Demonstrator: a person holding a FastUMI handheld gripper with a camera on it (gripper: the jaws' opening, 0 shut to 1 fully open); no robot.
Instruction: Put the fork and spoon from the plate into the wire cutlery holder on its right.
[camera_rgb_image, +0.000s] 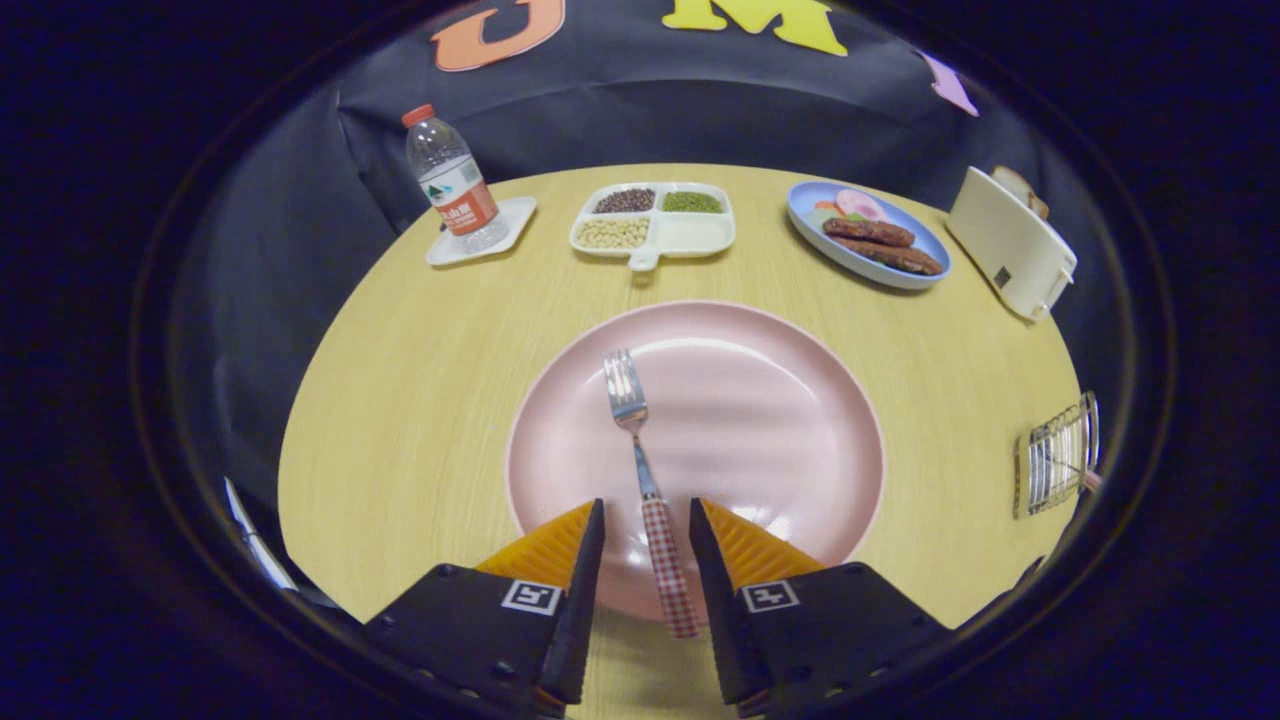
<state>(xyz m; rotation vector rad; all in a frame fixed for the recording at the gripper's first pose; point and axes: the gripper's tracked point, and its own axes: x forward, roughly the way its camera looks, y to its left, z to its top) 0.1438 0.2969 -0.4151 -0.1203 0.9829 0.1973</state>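
Observation:
A metal fork (640, 470) with a red-and-white checked handle lies on the pink plate (780, 400), tines pointing away from me. Its handle runs over the plate's near rim and down between my fingers. My gripper (645, 515) is open, one finger on each side of the handle with a gap to it on both sides. The wire cutlery holder (1058, 455) stands on the table to the right of the plate.
Beyond the plate sit a water bottle (452, 183) on a white coaster, a divided white dish of beans (655, 225), a blue plate of food (868, 240) and a cream toaster (1012, 245). The round wooden table (420, 380) ends close behind the holder.

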